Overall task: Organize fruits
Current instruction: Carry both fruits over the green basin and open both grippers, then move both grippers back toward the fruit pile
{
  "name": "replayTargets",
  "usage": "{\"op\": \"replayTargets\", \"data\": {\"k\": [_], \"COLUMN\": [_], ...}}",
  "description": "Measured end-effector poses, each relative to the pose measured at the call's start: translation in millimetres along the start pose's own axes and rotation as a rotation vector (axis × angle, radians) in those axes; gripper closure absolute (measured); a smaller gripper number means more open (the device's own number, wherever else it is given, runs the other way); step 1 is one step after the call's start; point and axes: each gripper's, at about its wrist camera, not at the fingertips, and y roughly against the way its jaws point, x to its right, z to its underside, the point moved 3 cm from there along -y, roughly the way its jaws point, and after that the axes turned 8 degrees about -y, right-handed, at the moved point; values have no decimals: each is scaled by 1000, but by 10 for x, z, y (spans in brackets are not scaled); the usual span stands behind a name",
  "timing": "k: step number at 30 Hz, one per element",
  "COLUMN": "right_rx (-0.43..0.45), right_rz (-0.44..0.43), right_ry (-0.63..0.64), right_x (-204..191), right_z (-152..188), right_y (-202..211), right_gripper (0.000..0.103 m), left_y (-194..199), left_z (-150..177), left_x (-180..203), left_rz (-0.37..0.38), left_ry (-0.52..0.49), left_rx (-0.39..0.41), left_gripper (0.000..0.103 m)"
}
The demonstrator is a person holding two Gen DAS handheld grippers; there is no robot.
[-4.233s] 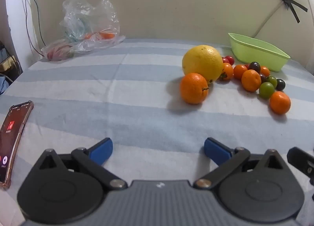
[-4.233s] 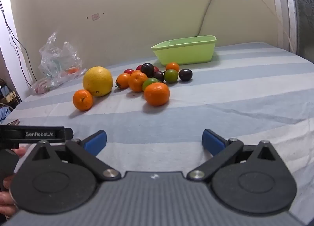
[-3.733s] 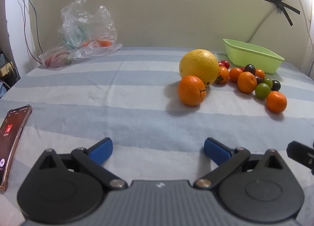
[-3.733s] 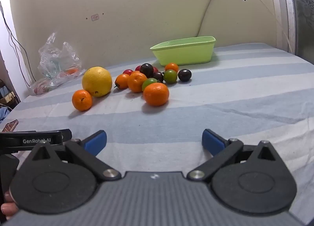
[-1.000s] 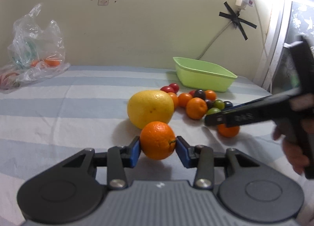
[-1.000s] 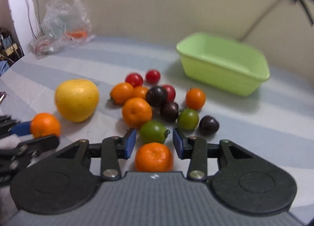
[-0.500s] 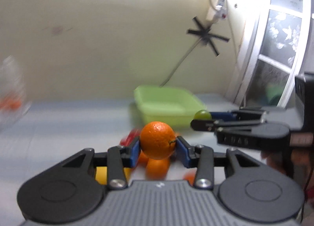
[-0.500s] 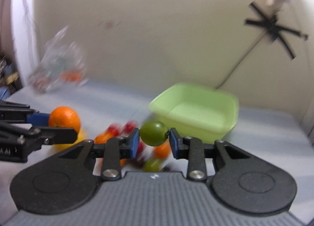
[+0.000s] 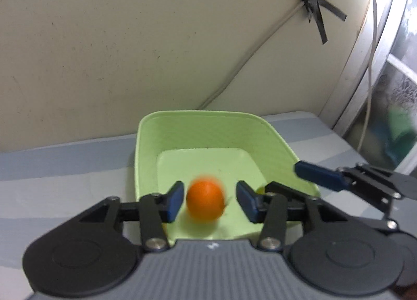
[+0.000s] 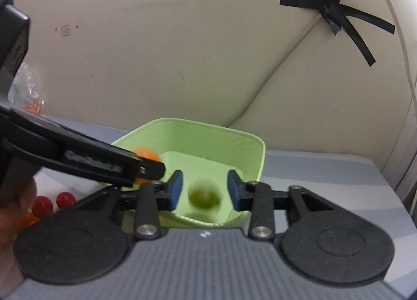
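Showing red fruits (image 10: 49,203): right wrist only.

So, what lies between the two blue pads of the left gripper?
In the left wrist view, the blurred orange sits between the opening jaws of the left gripper, touching neither pad, above the green tub.
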Motion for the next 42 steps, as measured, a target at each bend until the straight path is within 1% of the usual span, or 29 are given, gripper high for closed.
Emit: {"op": "replayTargets", "data": {"k": [2,5,7,9,10,13,16,19,22,26,29,33,37,40,42], "right_rx": [11,22,16,6,2,-9,-12,-24,-46,-100,-148,-183,-197,-215,-228], "right_rz": [-1,-5,1,7,3,-15,-22,-30,-55,-136,-203,-269,-307,-293,-283], "right_ry": [-13,-46,-54,-67,-73,-54,-27,1,16,12,4,-12,-26,-25,-31], "right_x": [-7,-36,-74,-133,-170,-312,-469,-623,-771,-1005,-1198,-1477,-1711,-1847,-1903], "right_z": [15,27,13,22,30,69,114,147,187,273,333,331,334,362,391], "right_y": [64,195,296,413,481,675,842,930,967,995,966,898,809,650,524], "right_gripper": [60,60,60,56,56,52,51,51,51,51,52,52,51,51,50], "left_y": [73,364,659,997,1180,1649,2042,2320,2541,2670,2671,2516,2404,2458,2456], "left_z": [-11,4,66,177,271,586,937,1319,1676,2026,2274,2424,2545,2552,2564], "left_x": [24,45,50,70,77,48,-48,-221,-412,-711,-892,-929,-890,-860,-859], "left_rz": [0,-1,-12,-17,-26,-79,-150,-257,-327,-389,-402,-404,-411,-412,-394], "left_ry": [3,13,20,21,21,31,52,77,120,204,265,294,283,267,262], "left_rx": [15,67,119,172,205,272,309,314,297,271,245,228,218,260,268], "left_gripper": [55,54,52,50,47,45,45,45,45,45,46,47,48,48,48]}}
